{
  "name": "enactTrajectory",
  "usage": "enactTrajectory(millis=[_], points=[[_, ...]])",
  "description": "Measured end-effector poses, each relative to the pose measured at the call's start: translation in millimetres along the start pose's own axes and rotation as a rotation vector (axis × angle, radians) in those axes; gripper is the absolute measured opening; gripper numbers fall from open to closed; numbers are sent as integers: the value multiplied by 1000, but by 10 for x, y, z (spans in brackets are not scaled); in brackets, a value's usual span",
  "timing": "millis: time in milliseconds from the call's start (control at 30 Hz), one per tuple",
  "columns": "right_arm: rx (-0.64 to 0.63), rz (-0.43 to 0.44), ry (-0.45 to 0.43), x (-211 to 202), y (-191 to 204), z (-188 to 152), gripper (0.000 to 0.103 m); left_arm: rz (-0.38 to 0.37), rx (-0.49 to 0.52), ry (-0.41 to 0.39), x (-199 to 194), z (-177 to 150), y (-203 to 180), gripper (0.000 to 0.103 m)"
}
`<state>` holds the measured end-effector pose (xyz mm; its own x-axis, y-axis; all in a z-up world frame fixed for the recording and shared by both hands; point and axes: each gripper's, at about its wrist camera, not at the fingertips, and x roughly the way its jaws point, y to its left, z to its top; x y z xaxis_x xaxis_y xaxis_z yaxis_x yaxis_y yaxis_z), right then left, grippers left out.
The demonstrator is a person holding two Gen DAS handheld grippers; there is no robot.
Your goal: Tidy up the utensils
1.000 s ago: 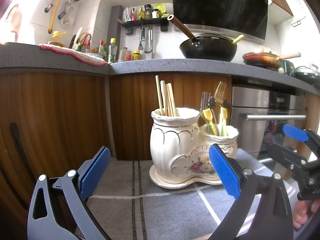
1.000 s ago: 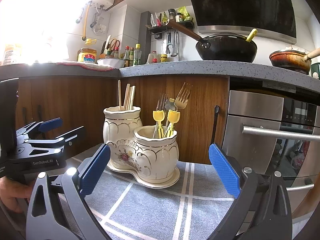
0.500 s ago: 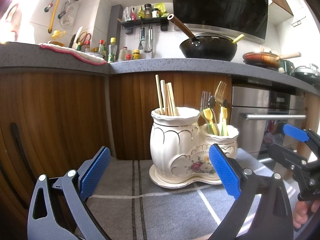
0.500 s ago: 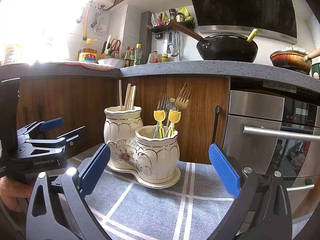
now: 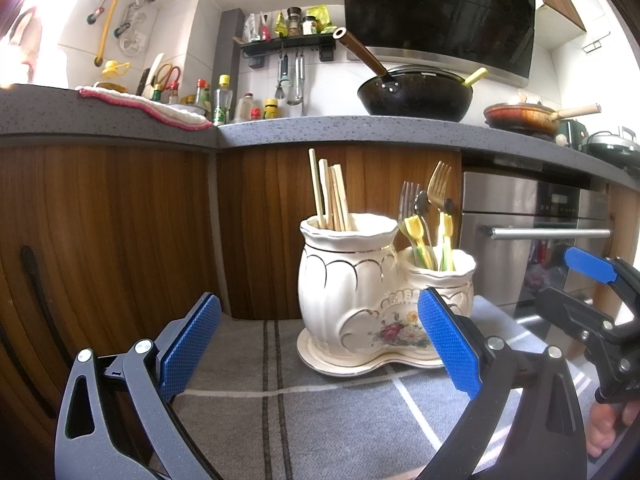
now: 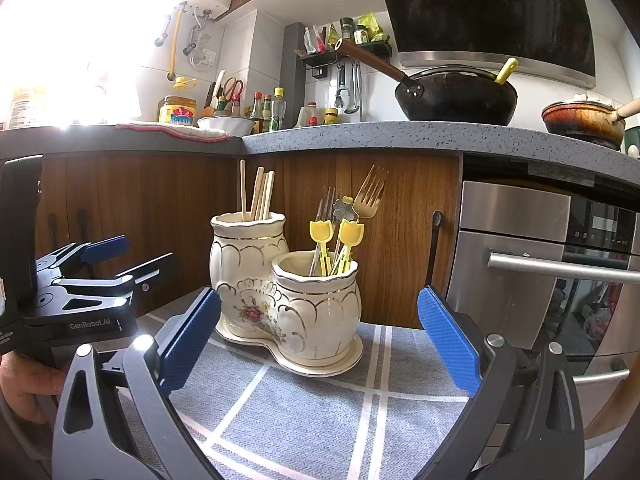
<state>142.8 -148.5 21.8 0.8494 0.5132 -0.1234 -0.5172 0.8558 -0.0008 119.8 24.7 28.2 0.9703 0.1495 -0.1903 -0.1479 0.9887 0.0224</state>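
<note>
A cream double-pot ceramic holder (image 5: 352,292) (image 6: 280,300) stands upright on a grey checked cloth (image 5: 304,420) (image 6: 320,412). Its taller pot holds wooden chopsticks (image 5: 330,196) (image 6: 258,194). Its lower pot holds forks (image 5: 438,184) (image 6: 370,194) and yellow tulip-handled utensils (image 5: 416,232) (image 6: 336,236). My left gripper (image 5: 320,348) is open and empty, just short of the holder. My right gripper (image 6: 318,340) is open and empty, facing the holder from the right. Each gripper shows in the other's view: the right one (image 5: 592,300), the left one (image 6: 104,264).
Wooden cabinet doors (image 5: 120,240) stand right behind the holder. A steel oven with a bar handle (image 6: 560,268) is to the right. The grey countertop (image 5: 340,128) above carries a black wok (image 5: 416,96), a pan, bottles and a towel.
</note>
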Motion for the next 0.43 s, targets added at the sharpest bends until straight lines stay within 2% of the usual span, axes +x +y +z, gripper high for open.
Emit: enactTrajectory(millis=[433], points=[[1, 2, 3, 4, -5, -5, 97, -7, 2, 2, -18, 1, -4, 98]])
